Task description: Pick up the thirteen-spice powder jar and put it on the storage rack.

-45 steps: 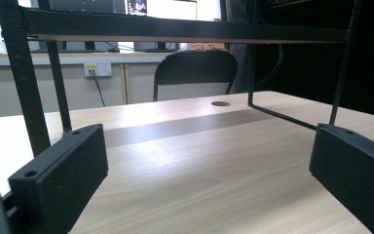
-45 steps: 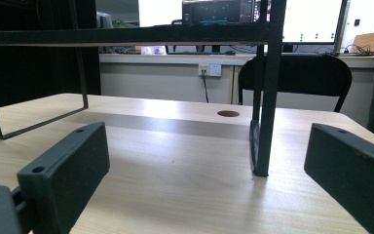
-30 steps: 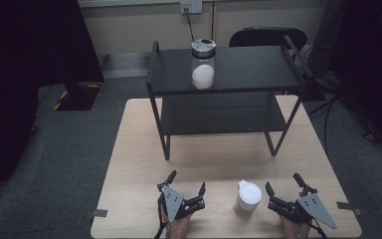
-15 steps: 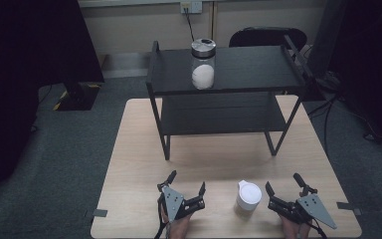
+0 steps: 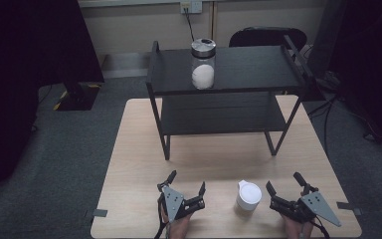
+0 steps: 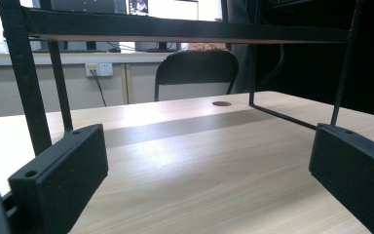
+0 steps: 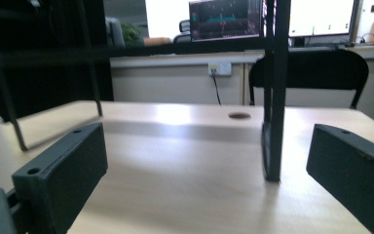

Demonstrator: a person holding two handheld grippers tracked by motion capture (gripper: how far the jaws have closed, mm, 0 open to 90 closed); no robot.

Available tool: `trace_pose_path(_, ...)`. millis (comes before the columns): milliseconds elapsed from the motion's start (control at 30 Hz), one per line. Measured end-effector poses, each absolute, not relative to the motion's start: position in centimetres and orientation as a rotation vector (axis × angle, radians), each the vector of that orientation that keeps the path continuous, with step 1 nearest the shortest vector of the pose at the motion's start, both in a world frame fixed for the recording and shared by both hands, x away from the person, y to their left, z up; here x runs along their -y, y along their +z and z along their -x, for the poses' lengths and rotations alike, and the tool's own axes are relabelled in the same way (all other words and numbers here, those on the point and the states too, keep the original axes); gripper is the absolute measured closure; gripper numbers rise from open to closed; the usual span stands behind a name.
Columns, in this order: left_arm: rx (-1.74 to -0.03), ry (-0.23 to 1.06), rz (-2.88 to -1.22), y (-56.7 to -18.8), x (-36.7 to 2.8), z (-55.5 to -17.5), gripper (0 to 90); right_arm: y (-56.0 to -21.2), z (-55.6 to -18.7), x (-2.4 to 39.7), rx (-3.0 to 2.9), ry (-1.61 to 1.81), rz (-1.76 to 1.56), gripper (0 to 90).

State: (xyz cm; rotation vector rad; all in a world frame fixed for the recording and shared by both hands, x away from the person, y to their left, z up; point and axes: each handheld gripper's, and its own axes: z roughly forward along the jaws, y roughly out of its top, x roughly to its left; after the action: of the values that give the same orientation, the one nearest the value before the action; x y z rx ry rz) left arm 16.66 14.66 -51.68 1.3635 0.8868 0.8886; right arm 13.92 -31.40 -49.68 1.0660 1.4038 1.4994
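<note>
the left gripper [image 5: 186, 188] rests low on the near edge of the wooden table [image 5: 139, 149], its jaws spread wide with only bare tabletop between them. the right gripper [image 5: 286, 186] sits at the same edge, jaws likewise spread apart and holding nothing. a white lidded cup [image 5: 248, 198] stands upright on the table between the two grippers, just beside the right gripper's inner finger [image 5: 270, 188] and a little farther from the left gripper's nearer finger [image 5: 201, 189], touching neither. beyond the fingertips of both, well apart, stands a black two-tier shelf rack [image 5: 258, 84]. on its top tier, far ahead of the left gripper's fingers, is a glass jar [image 5: 202, 63] with a metal lid and white contents.
</note>
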Motion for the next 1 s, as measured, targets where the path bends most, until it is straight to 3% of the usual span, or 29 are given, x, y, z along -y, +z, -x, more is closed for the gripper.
trace_pose_path(500,-0.887,0.889,-1.364,-51.7,-14.7,-16.7,0.4,-44.6,-12.9,29.8,-1.478,1.706,-0.898,1.0)
trace_pose_path(1000,-0.887,0.889,-1.364,-51.7,-14.7,-16.7,0.4,-45.7,-12.6,27.8,-1.627,1.671,-0.897,7.2)
